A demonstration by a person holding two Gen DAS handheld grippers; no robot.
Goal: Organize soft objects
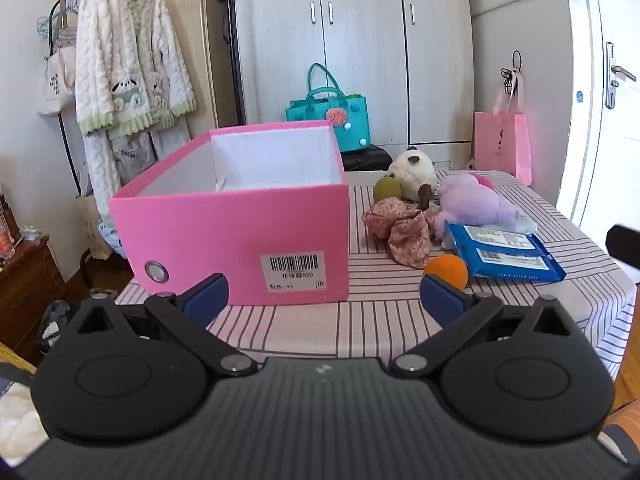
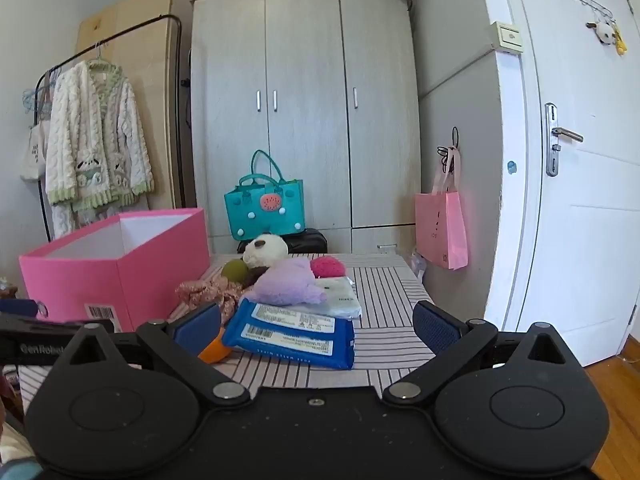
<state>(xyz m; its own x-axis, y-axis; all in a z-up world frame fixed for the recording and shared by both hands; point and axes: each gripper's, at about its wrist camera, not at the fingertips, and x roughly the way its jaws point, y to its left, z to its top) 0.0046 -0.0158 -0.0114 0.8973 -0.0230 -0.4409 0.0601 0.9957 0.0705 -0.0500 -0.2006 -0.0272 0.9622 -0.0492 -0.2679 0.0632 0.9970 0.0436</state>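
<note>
Left gripper: jaws apart — empty
Right gripper: jaws apart, empty
Pink box: open, on striped tablecloth
Soft toys — purple plush, panda plush: beside box, near wipes pack

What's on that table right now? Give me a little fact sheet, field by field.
Container: pink box, open top, nothing visible inside
Surface: striped tablecloth
Soft toys: white plush, purple plush
Balls: orange ball, green ball, pink ball
Cloth: floral fabric, crumpled
Packs: blue wipes pack, lying flat
Left gripper: open, holding nothing
Right gripper: open, holding nothing
</note>
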